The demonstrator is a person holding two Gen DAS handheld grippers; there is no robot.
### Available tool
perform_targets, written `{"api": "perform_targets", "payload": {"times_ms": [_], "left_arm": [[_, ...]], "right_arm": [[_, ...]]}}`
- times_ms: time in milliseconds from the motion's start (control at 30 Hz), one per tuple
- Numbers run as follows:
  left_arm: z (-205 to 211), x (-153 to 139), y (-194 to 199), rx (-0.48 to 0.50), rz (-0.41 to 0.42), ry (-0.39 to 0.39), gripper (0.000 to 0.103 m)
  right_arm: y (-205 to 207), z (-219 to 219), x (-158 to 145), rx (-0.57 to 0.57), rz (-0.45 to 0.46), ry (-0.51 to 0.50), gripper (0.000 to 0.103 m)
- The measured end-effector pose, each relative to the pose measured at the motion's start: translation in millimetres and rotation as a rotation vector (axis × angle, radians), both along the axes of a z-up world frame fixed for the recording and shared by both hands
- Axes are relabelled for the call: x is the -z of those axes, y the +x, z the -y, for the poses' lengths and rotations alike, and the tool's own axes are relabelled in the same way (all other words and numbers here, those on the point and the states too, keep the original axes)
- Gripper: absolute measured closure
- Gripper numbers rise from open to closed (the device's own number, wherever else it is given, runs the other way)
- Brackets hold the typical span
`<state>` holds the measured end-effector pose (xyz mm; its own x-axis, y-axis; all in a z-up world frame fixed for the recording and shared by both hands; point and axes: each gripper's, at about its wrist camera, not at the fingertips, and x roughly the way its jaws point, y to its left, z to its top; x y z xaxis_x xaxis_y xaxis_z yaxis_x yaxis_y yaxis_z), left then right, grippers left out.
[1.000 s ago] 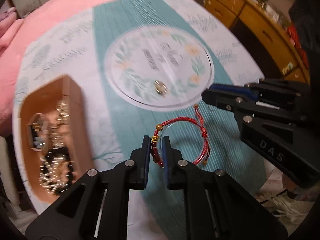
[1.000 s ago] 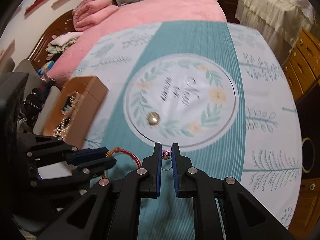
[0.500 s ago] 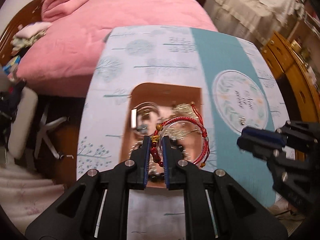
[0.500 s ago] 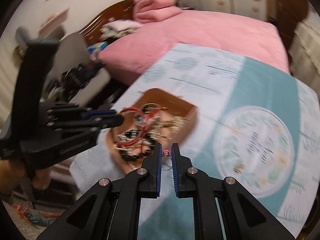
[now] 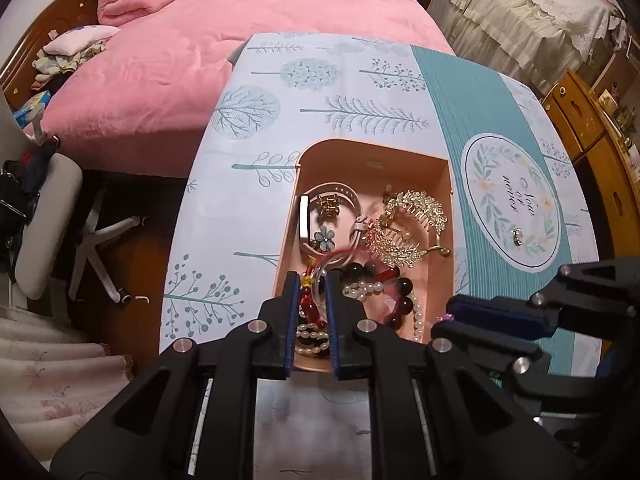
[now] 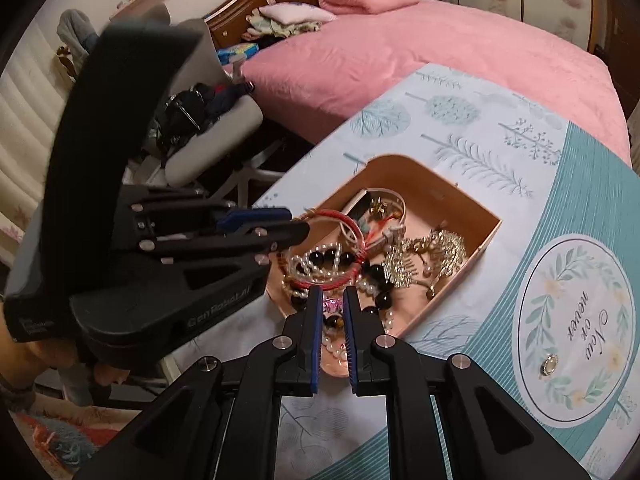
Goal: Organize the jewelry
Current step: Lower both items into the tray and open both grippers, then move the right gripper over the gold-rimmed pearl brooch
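A tan jewelry box (image 5: 440,168) (image 6: 472,208) sits on the patterned cloth, filled with pearl and dark bead strands, gold hair combs (image 5: 416,210) and a pale band. My left gripper (image 5: 313,280) is shut on a red cord bracelet (image 5: 308,300) (image 6: 344,220) and holds it over the box's near end. My right gripper (image 6: 330,298) is shut on a small pink-stone piece (image 6: 331,305), also over the box's near edge; it shows at the right of the left wrist view (image 5: 452,318).
A small gold ring (image 5: 518,236) (image 6: 549,367) lies on the round floral print of the teal cloth. A pink bed (image 5: 200,40) is behind the table, a white swivel chair (image 5: 48,216) at left, wooden drawers (image 5: 600,152) at right.
Both grippers have moved from the teal runner to above the jewelry box, carrying the red bracelet and the pink piece. The bracelet now hangs lower into the box.
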<state>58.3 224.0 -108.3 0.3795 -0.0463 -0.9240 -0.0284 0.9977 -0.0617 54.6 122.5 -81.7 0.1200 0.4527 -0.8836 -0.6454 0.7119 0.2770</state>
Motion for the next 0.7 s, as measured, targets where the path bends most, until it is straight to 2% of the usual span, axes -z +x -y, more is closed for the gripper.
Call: {"api": "perform_targets", "payload": {"times_ms": [167, 233, 433, 600, 700], "left_arm": [[-4, 8, 1, -0.028, -0.035, -0.025, 0.078], [-3, 7, -2, -0.023, -0.033, -0.028, 0.076], [12, 1, -6, 0.018, -0.028, -0.021, 0.075], [31, -3, -7, 0.050, -0.019, -0.037, 0.075], [46, -7, -6, 0.078, -0.007, -0.050, 0.075]], "right_arm": [[-3, 8, 7, 0.018, 0.002, -0.016, 0.091], [-3, 17, 7, 0.037, 0.000, -0.019, 0.091], [4, 52, 7, 0.135, -0.004, -0.020, 0.087], [8, 89, 6, 0.226, -0.002, -0.027, 0.077], [7, 110, 8, 0.267, 0.001, -0.044, 0.075]]}}
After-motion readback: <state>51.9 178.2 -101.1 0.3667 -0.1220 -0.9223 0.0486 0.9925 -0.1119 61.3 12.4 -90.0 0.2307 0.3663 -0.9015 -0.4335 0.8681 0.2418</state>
